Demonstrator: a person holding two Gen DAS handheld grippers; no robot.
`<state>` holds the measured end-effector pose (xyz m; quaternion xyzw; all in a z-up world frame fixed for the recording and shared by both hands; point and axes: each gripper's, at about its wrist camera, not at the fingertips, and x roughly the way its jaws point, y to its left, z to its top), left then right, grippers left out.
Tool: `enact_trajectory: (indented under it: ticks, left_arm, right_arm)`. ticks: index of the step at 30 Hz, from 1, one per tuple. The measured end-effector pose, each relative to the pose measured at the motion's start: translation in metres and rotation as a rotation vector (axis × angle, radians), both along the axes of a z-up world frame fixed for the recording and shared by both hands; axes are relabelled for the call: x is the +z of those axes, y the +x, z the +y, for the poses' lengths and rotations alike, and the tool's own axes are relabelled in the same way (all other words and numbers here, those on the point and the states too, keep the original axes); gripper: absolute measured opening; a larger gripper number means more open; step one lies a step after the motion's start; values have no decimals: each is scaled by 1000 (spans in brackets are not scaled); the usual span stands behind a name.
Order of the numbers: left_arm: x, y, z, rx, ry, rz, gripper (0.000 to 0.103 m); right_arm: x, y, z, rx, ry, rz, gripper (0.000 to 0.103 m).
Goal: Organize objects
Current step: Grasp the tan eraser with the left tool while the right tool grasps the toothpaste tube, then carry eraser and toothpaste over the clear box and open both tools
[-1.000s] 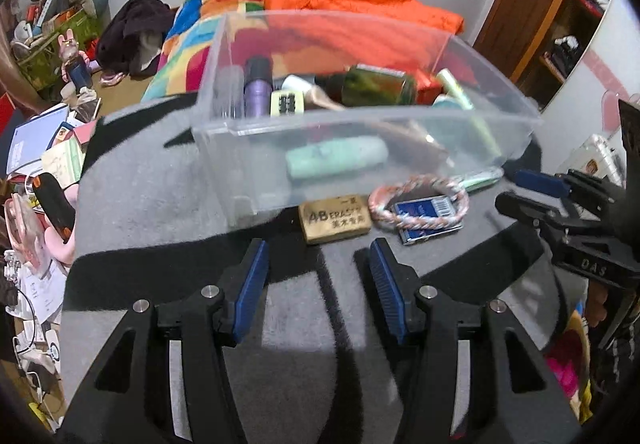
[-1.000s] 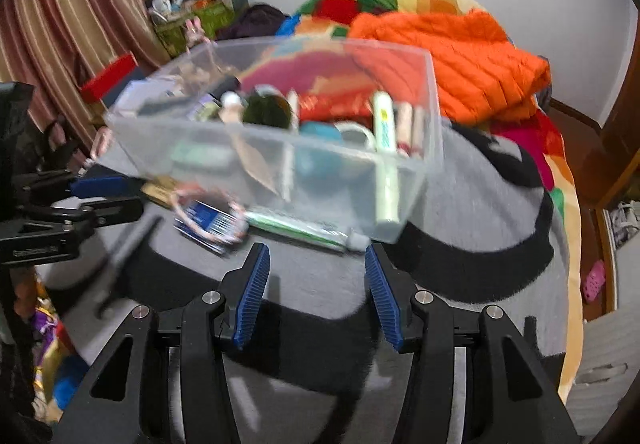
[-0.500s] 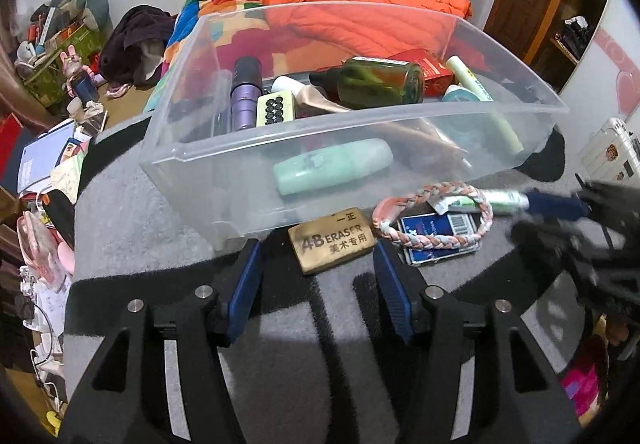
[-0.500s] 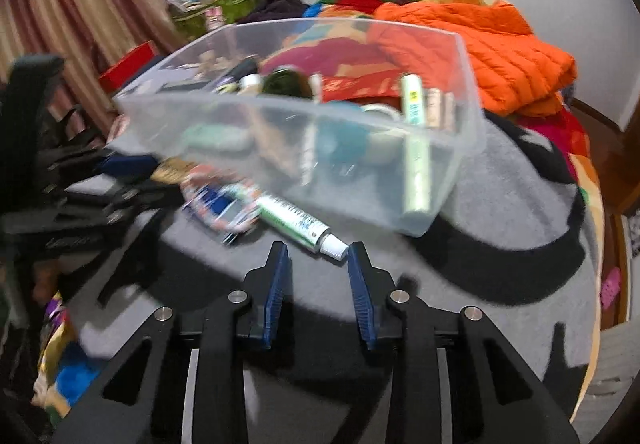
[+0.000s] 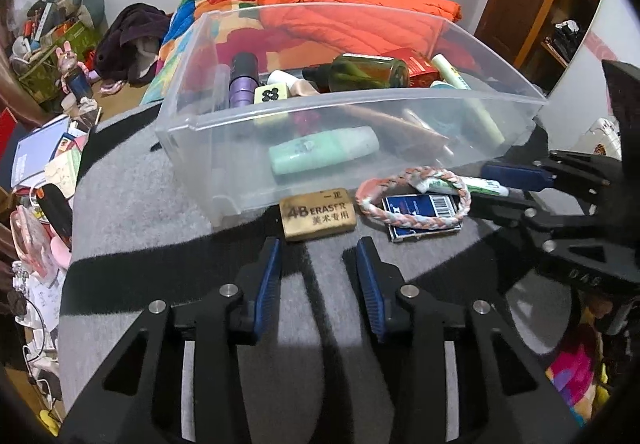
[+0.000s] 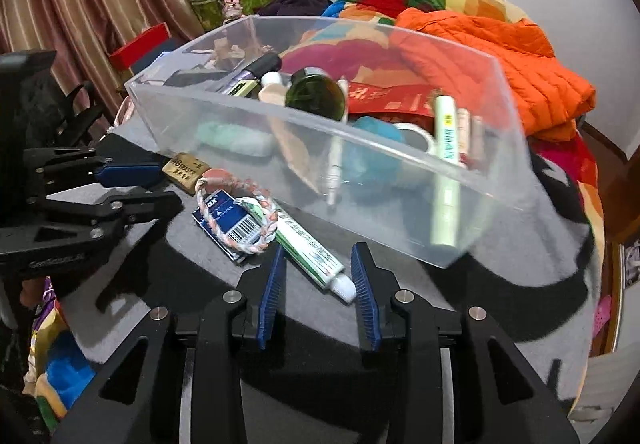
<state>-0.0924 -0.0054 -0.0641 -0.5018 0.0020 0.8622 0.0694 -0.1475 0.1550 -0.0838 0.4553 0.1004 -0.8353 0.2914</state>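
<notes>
Step in hand, as judged: pick-up approach on the loose items. Right gripper (image 6: pixel 316 272) narrow, jaws just reopened slightly, toothpaste tube (image 6: pixel 308 246) cap between the pads, not visibly pinched. Left gripper (image 5: pixel 318 264) narrow, jaws just closed further, empty, just short of the eraser (image 5: pixel 317 213). Bracelet (image 5: pixel 412 199) lies on a blue card (image 5: pixel 424 213). Far: clear bin (image 5: pixel 360 111) (already well filled). Next: close on the tube, lift it over the rim.

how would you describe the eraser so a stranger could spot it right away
Find the clear plastic bin on the grey blanket. The eraser lies outside it, against its front wall, left of the braided bracelet. It is the only tan block, printed "4B ERASER".
</notes>
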Motion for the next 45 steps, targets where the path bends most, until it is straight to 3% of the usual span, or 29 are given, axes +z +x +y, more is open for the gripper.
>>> enact_trajectory:
  ticks: [2,5,10,20,35,45]
  left_arm:
    - [0,-2,0,8,-2,-2,43]
    - [-1,-9,3,18,-3,-4,45]
    - [-4,-16,11,34,-49,32,41]
    - [4,8,5,40,-14,54,40]
    - [78,22,1,45,59,236,41]
    - [99,-2,-1,52,66,290,41]
  right_arm:
    - [-1,5,-3,13,4,11,31]
    - [-1,12,-3,26,-5,13,21]
    - [1,25,6,10,-28,10,16]
    - [15,42,31,-89,-104,9,14]
    - [83,45,40,-149,-226,166,14]
    - [107,23,33,-171,-245,236,14]
